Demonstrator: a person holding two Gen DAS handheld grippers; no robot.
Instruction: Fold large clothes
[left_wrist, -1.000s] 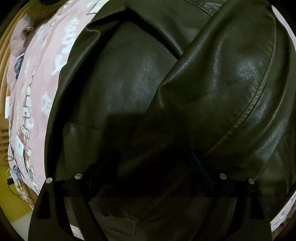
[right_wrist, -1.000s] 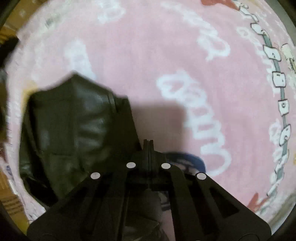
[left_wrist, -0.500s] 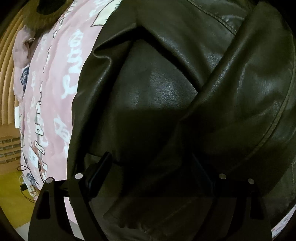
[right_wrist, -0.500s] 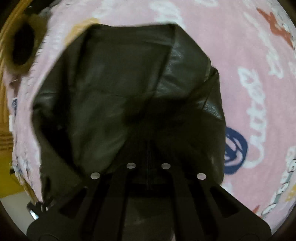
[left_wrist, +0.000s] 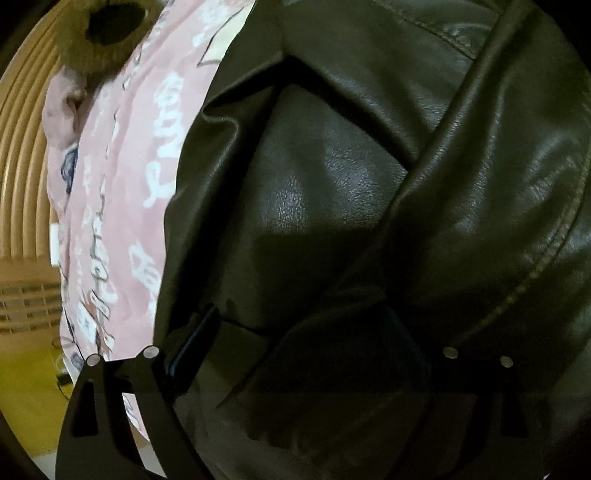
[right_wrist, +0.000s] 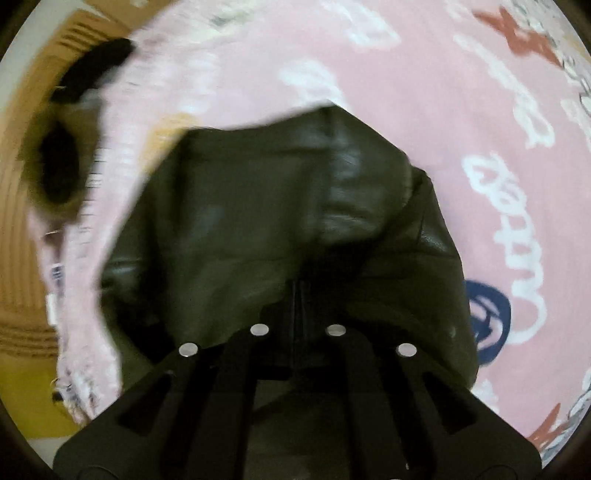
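Pink blanket (right_wrist: 424, 122) (white lettering) carries dark leather jacket (left_wrist: 332, 192).

The left gripper (left_wrist: 295, 332) points steeply down over the dark leather jacket (left_wrist: 332, 192), its two fingers spread wide apart with jacket folds lying between them; whether the pads press on the leather cannot be told. The right gripper (right_wrist: 297, 295) also tilts steeply down above the jacket, its fingers (right_wrist: 291, 317) brought together into one narrow black line, nothing visibly pinched between them.
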